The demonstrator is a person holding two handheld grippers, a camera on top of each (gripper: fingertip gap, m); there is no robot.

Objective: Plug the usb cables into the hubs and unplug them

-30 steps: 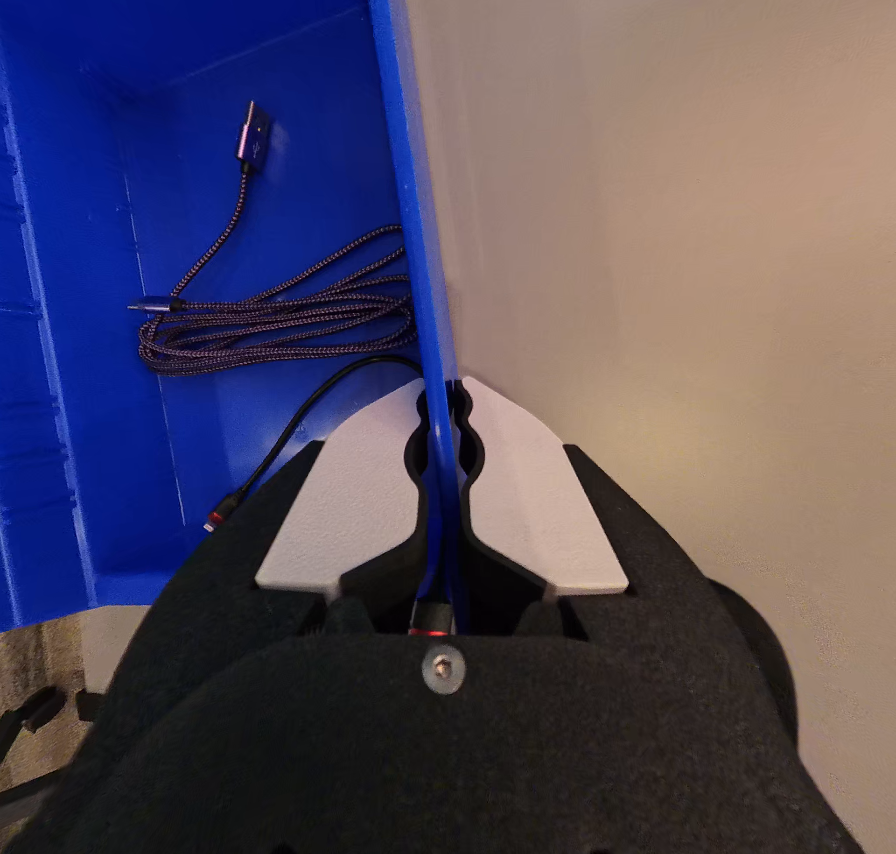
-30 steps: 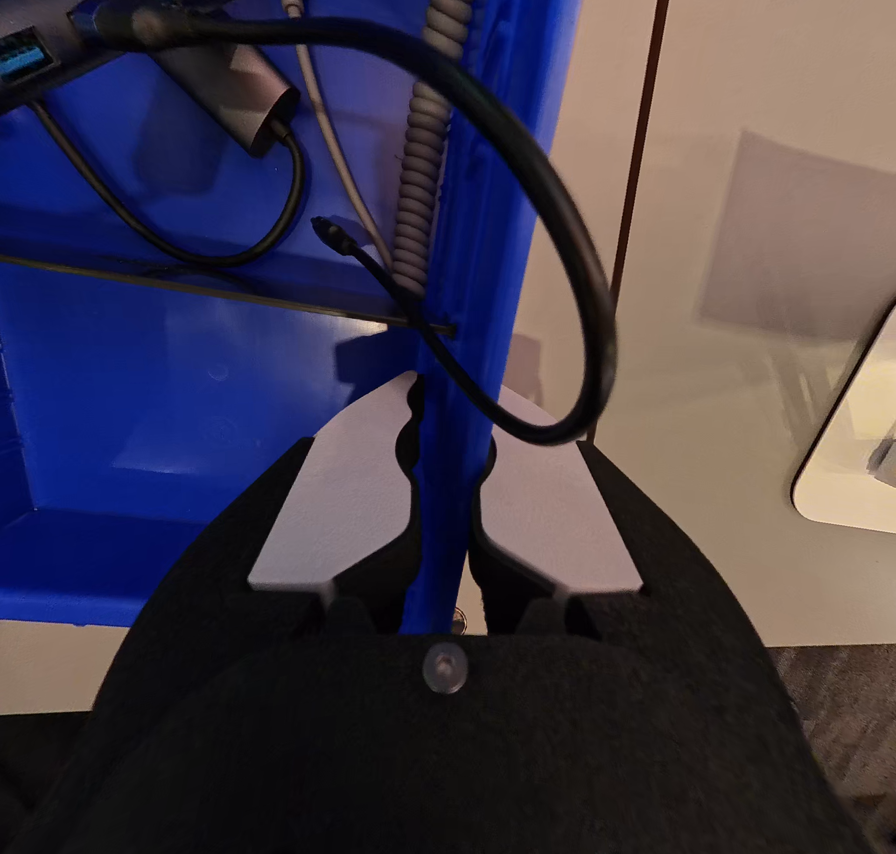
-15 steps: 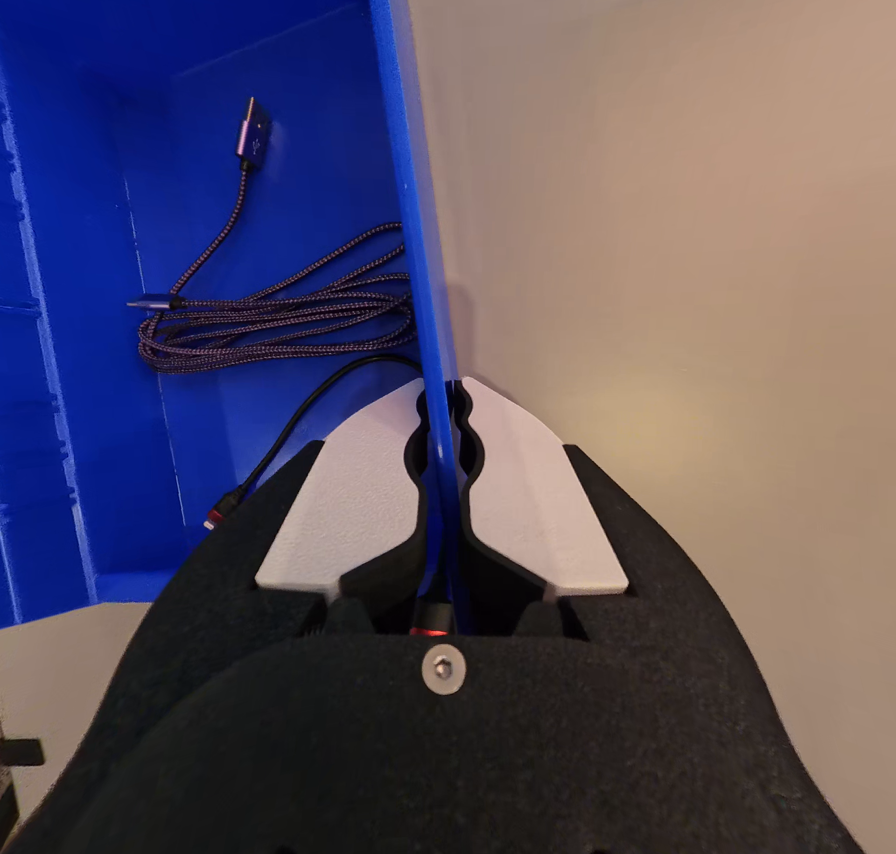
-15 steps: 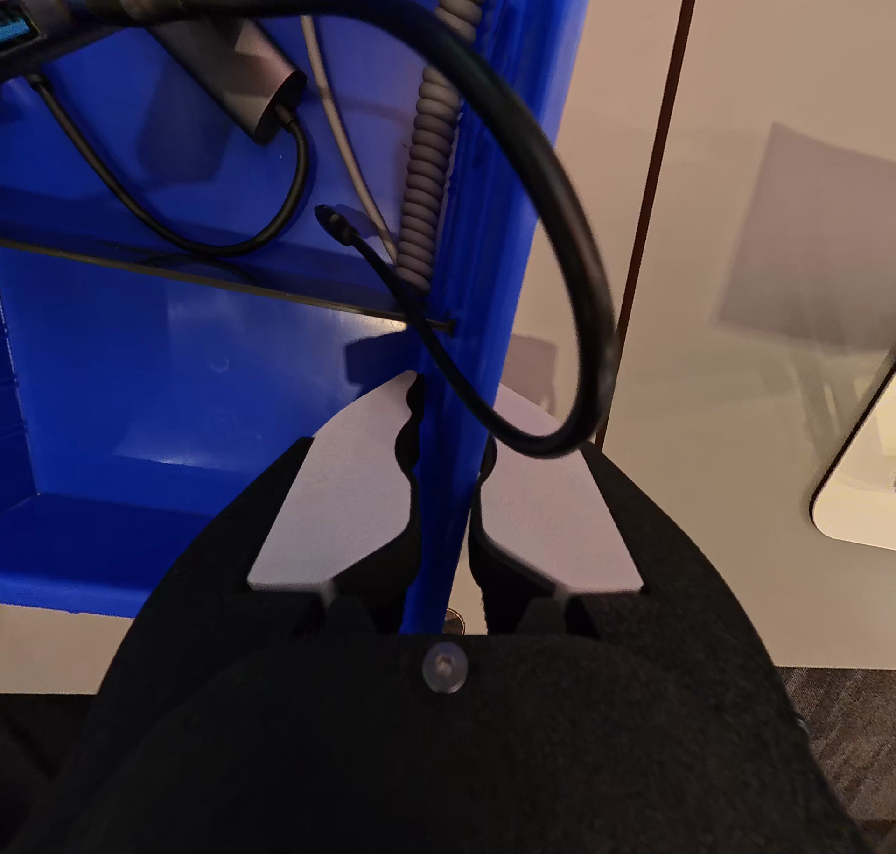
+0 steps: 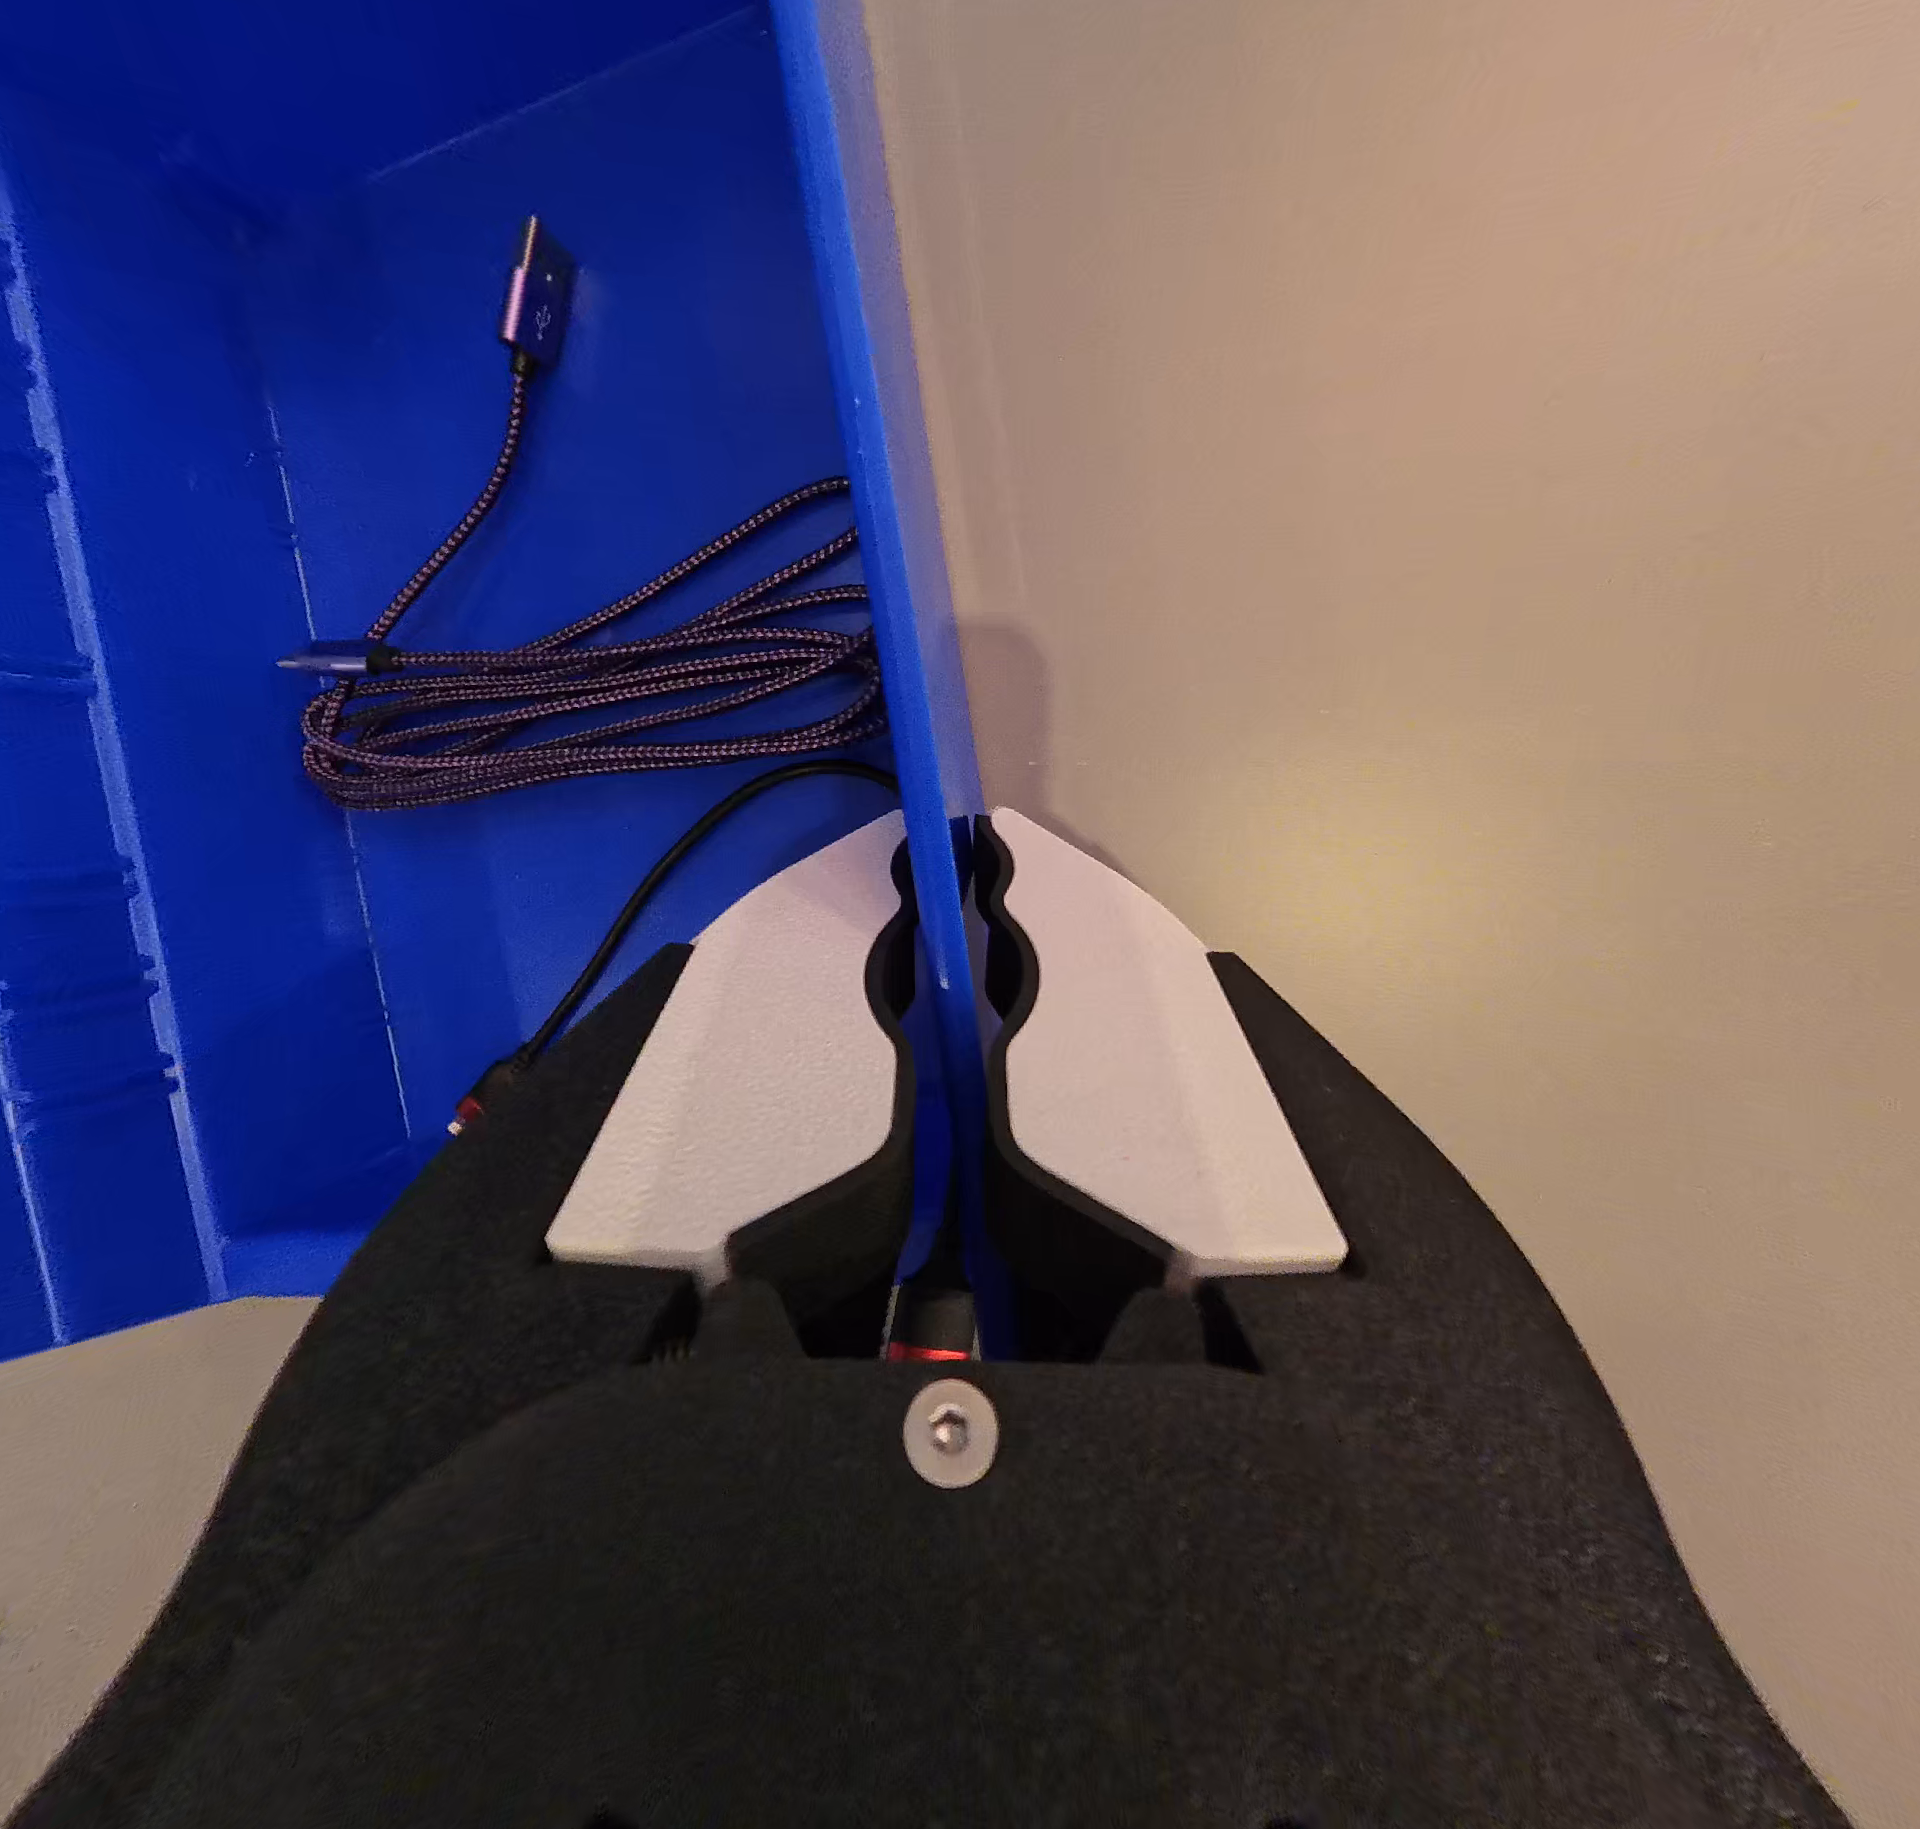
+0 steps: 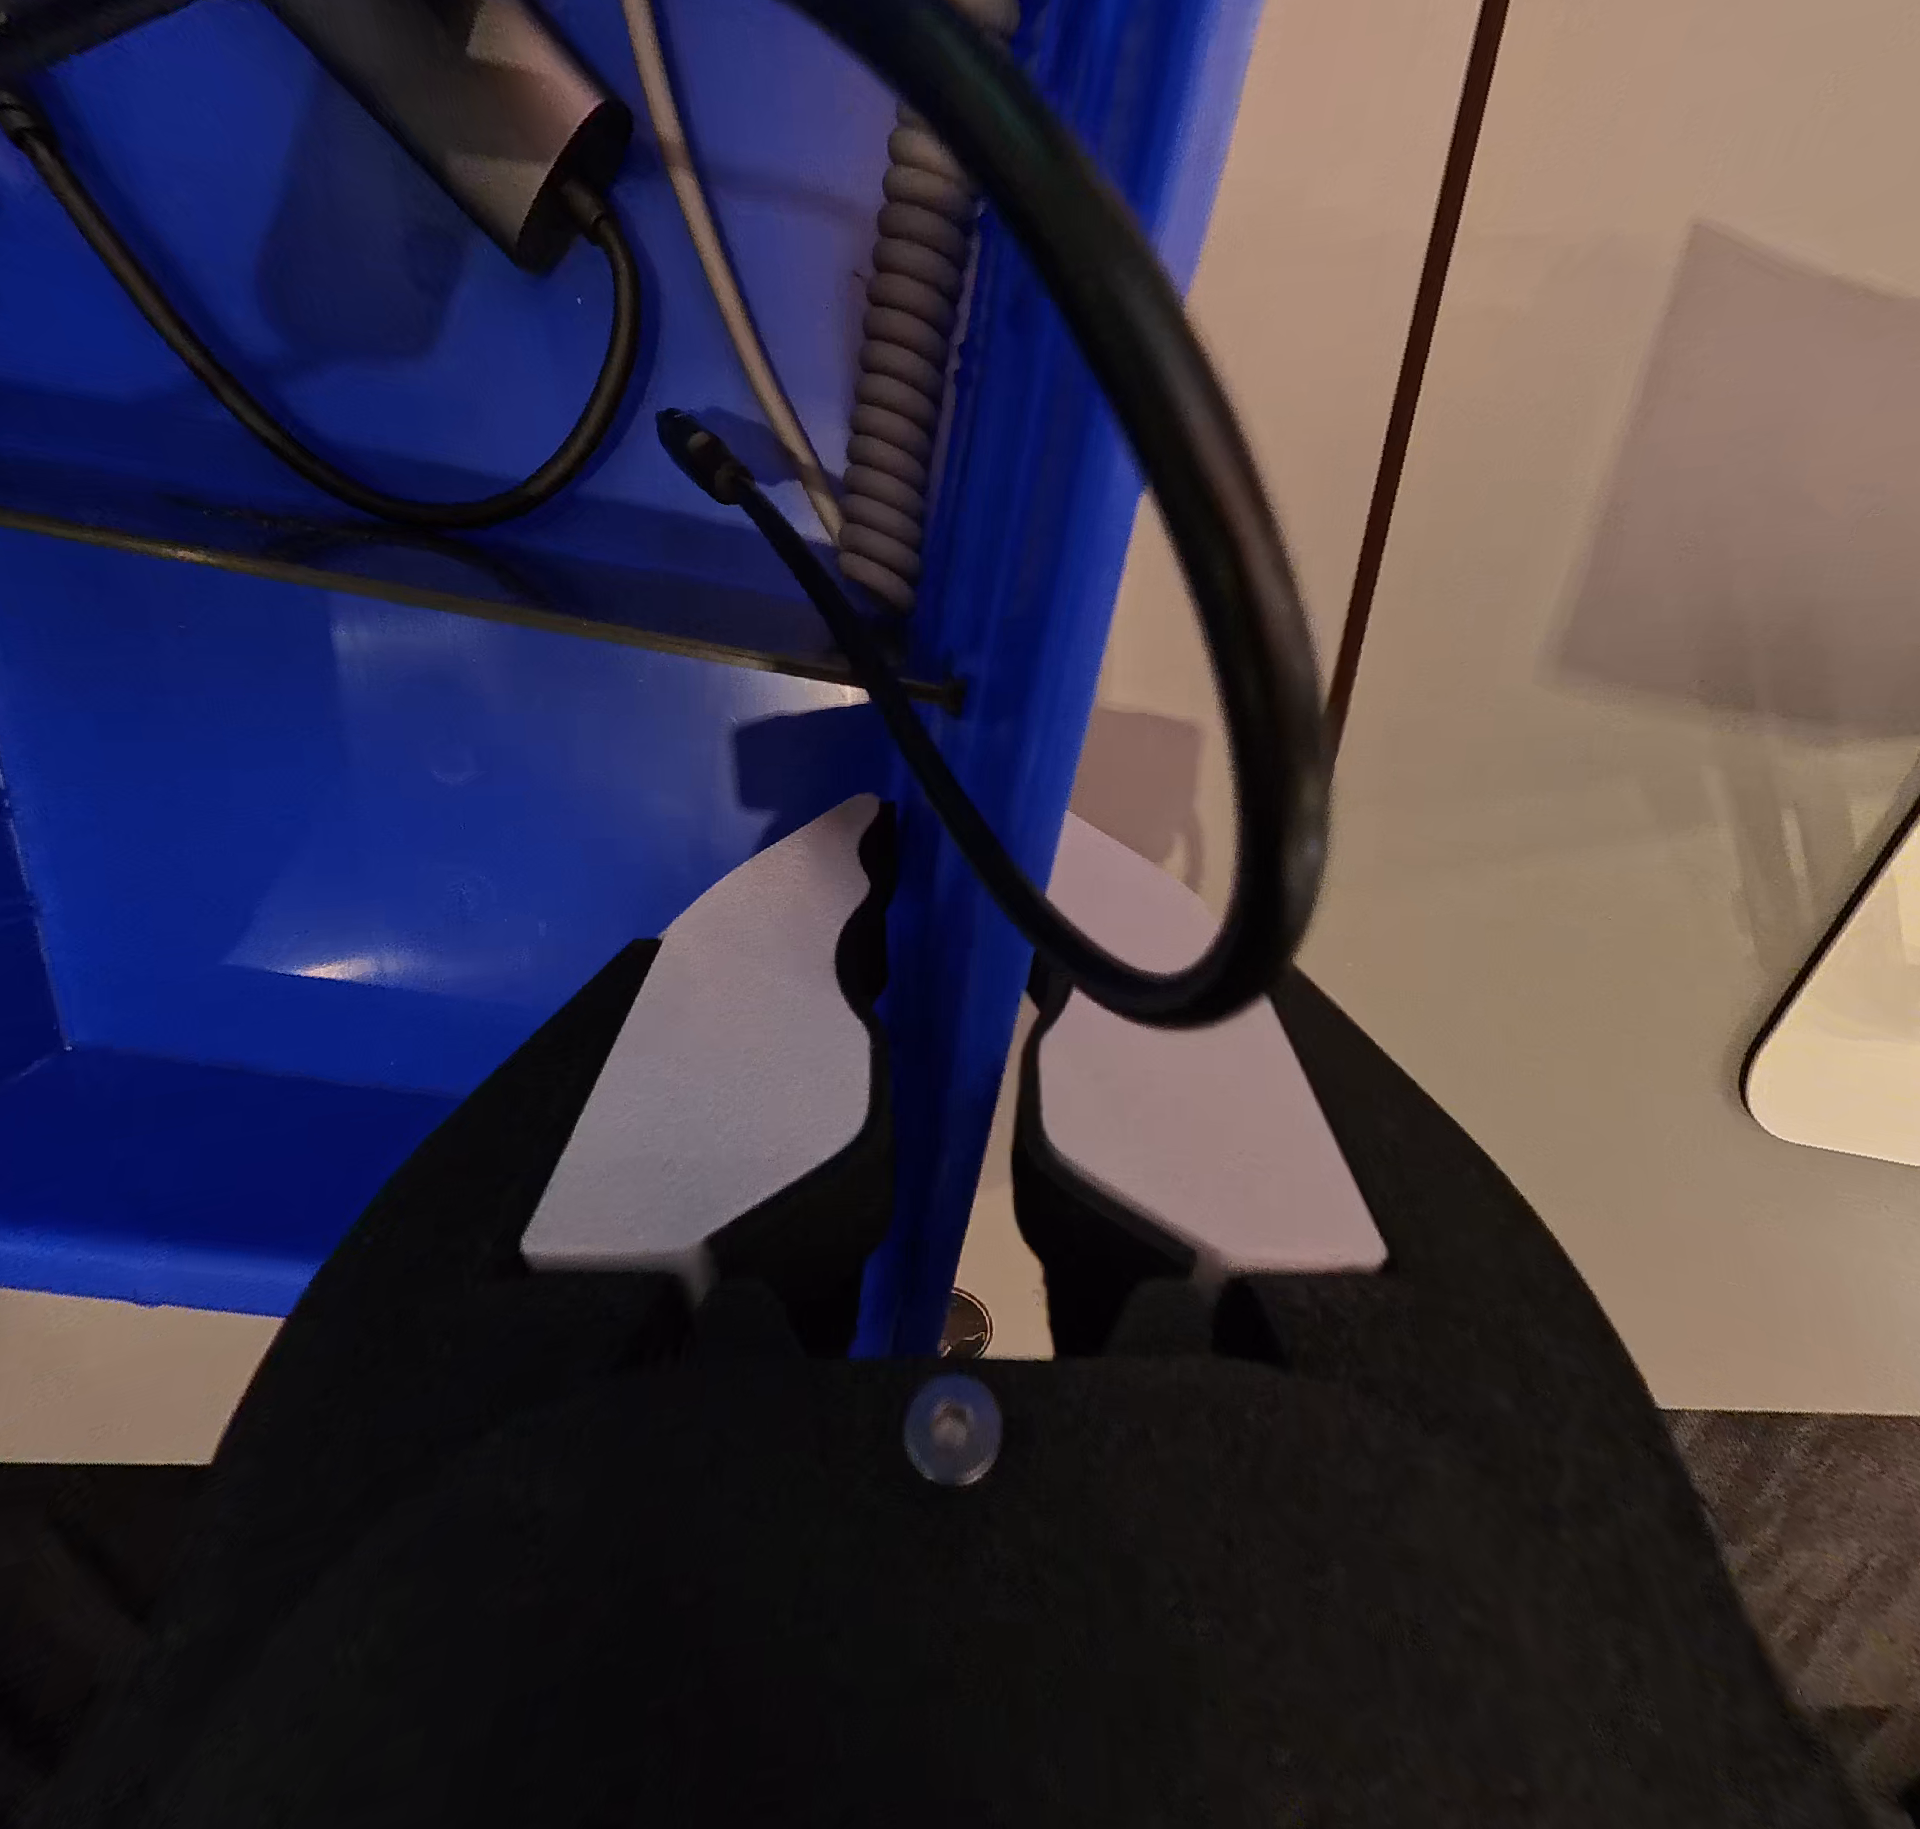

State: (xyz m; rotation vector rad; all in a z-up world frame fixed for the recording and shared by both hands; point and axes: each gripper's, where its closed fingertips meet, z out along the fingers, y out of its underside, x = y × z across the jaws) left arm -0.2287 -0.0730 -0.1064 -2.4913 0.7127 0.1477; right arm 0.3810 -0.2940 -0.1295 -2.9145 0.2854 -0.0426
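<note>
My left gripper [image 5: 940, 834] is shut on the side wall of the blue bin [image 5: 862, 429]. Inside the bin lie a coiled purple braided usb cable [image 5: 582, 699] with its plug [image 5: 538, 299] and a thin black cable [image 5: 665, 875]. A red-ringed plug [image 5: 930, 1327] sits deep between the jaws beside the wall. My right gripper [image 6: 971, 823] is shut on another wall of the blue bin [image 6: 1081, 377]. A grey hub [image 6: 457, 117] with its lead lies inside, near a grey coiled cable [image 6: 904, 325] and a loose thin black plug [image 6: 696, 444]. A thick black cable [image 6: 1247, 636] loops over the wall.
A black strip [image 6: 416, 584] divides the bin. The bin is over a pale table [image 5: 1455, 740]. A white rounded object [image 6: 1849, 1031] sits at the right edge of the right wrist view, and grey carpet [image 6: 1787, 1519] shows below the table edge. One gripper's finger ends stand about 65 centimeters off the other's. The grey hub [image 6: 457, 117] lies some 12 centimeters from my right tips, 55 centimeters from my left tips.
Both grippers stay clamped on the bin walls. In the left wrist view, carpet at lower left gave way to table. In the right wrist view, the hub and cables slid toward the top.
</note>
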